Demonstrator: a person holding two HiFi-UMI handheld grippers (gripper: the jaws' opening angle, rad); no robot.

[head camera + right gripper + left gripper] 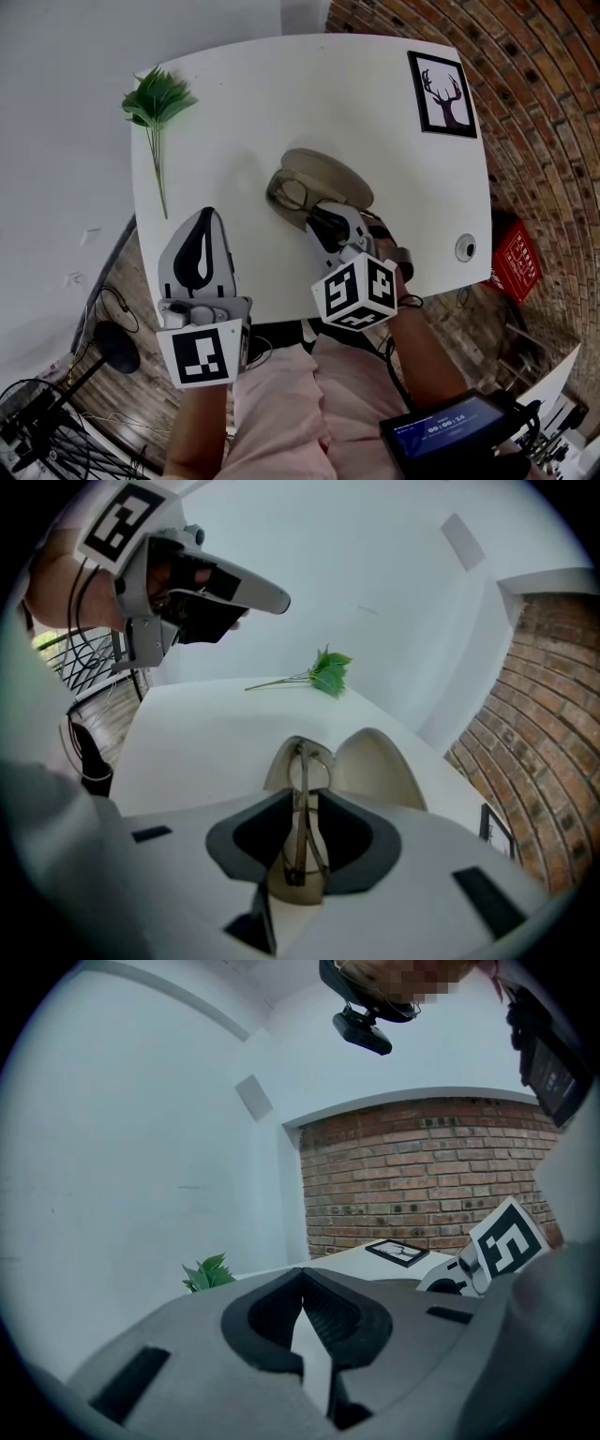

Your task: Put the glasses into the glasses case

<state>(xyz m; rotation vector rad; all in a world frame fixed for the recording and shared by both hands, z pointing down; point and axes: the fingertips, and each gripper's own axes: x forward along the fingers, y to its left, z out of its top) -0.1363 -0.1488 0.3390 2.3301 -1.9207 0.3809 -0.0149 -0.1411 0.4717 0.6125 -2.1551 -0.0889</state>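
A beige glasses case (330,174) lies open in the middle of the white table (244,103), its lid (377,766) folded back to the right. Thin-framed folded glasses (298,829) stand on edge in the case's lower half (275,769). My right gripper (315,215) (305,803) reaches down over the case, and its dark pads lie against both sides of the glasses. One lens (293,194) shows past the fingertips. My left gripper (208,215) (302,1271) hovers over the table's near left edge, shut and holding nothing.
A green leafy sprig (157,97) lies at the far left corner. A framed deer picture (442,93) lies at the far right. A small round fitting (464,247) sits near the right edge. A red crate (517,262) stands on the floor beyond it.
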